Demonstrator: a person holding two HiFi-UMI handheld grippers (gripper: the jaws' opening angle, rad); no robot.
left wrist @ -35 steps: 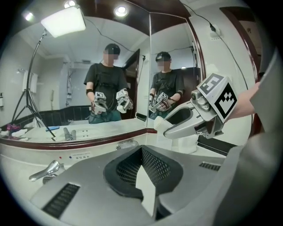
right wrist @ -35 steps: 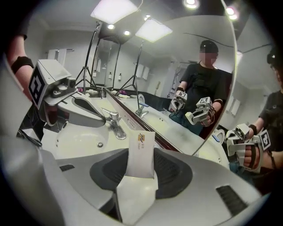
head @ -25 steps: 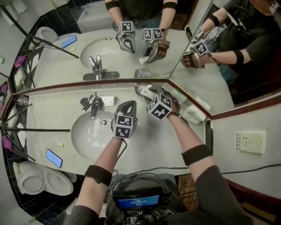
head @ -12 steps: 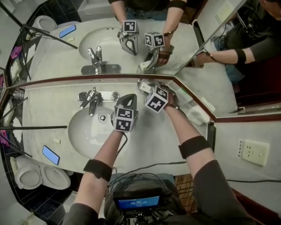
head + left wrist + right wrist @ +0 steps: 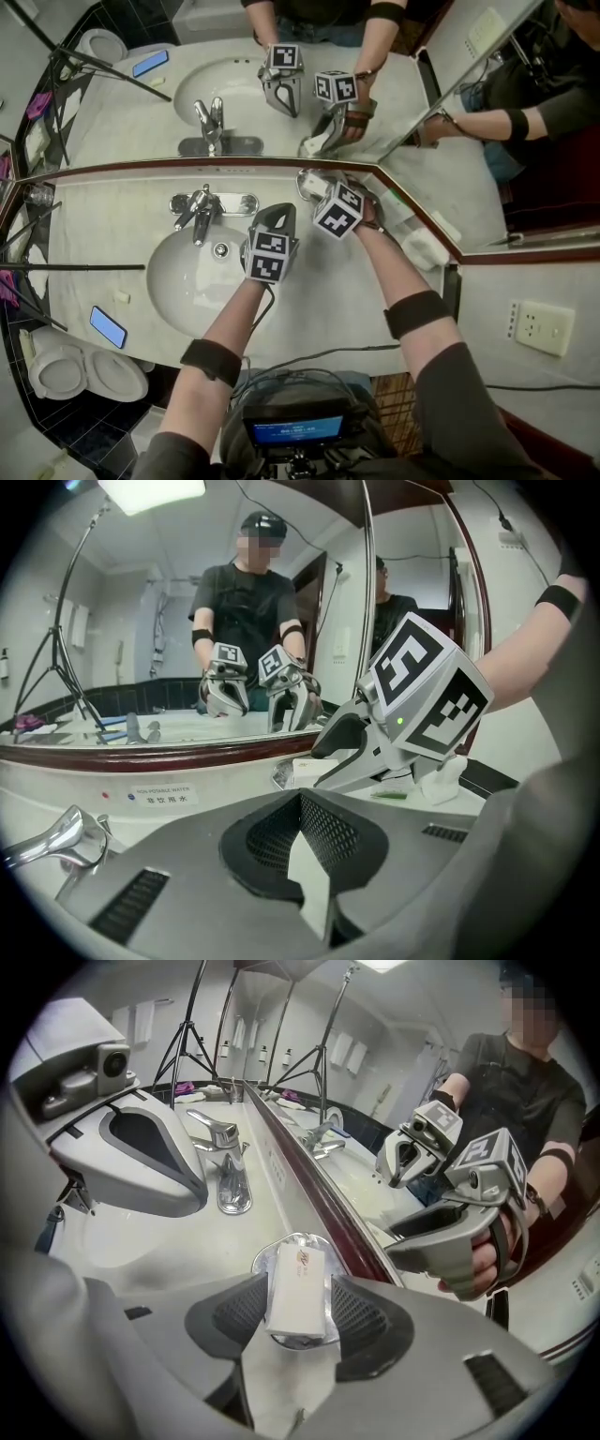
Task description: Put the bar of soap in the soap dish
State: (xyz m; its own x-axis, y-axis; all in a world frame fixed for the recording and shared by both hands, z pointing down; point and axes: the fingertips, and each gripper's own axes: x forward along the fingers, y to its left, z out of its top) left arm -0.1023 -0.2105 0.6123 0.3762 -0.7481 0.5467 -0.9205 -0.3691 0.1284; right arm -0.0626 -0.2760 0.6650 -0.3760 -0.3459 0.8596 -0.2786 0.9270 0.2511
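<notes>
Both grippers are sitting slightly lower toward the countertop (image 5: 319, 300) than a second back. The right gripper's (image 5: 300, 1314) jaws have just been opening. They are now standing wide, flanking the bar of soap (image 5: 298, 1283) without pressing it. Soap is lying in the soap dish (image 5: 265, 1252), at centre of the right gripper view and, in the head view, upper centre just under the mirror (image 5: 281, 103) edge. Left gripper (image 5: 302, 810) is hovering at the sink basin's (image 5: 187, 281) right rim, centre frame, jaws closed together, nothing between them.
</notes>
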